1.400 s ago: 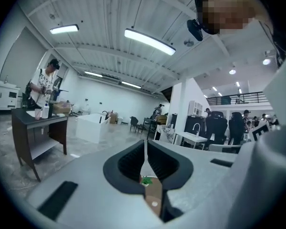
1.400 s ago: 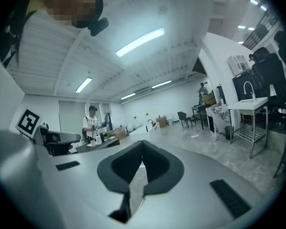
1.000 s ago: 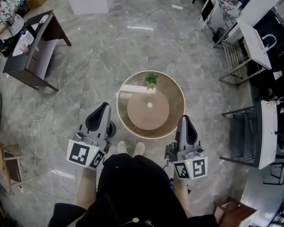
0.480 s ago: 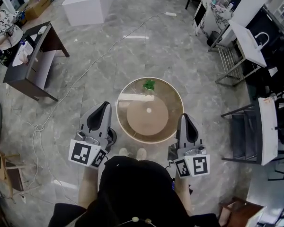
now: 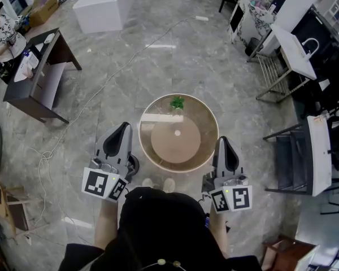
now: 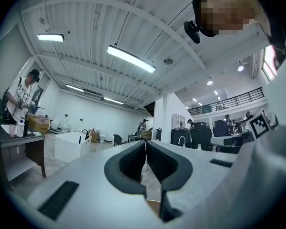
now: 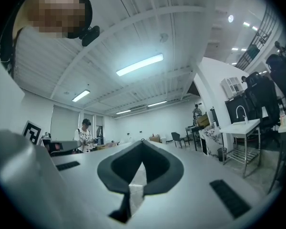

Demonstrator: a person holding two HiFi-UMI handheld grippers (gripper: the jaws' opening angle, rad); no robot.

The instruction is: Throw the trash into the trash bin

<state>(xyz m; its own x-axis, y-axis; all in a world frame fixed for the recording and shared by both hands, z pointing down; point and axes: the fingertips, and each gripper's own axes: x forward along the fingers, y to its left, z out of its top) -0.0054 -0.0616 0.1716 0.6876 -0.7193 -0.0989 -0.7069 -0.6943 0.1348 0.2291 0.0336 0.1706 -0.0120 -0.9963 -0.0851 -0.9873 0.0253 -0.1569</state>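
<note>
A crumpled green piece of trash (image 5: 177, 101) lies at the far edge of a round glass-topped table (image 5: 205, 119) in the head view. A white strip (image 5: 154, 117) lies on the table's left part. My left gripper (image 5: 123, 127) is held at the table's near left edge and my right gripper (image 5: 223, 141) at its near right edge. Both point forward, short of the green piece. In the left gripper view the left gripper (image 6: 146, 143) has its jaws closed with nothing between them. In the right gripper view the right gripper (image 7: 142, 142) is also shut and empty. No trash bin shows.
A dark desk (image 5: 40, 66) with a person (image 5: 3, 21) beside it stands far left. A white block (image 5: 101, 4) is at the back. A cable (image 5: 73, 120) runs over the marble floor. Metal racks (image 5: 296, 162) and a sink unit (image 5: 296, 49) line the right side.
The head view has shifted slightly, so the table sits a little lower in the picture. Both grippers stay shut at the table's near edge.
</note>
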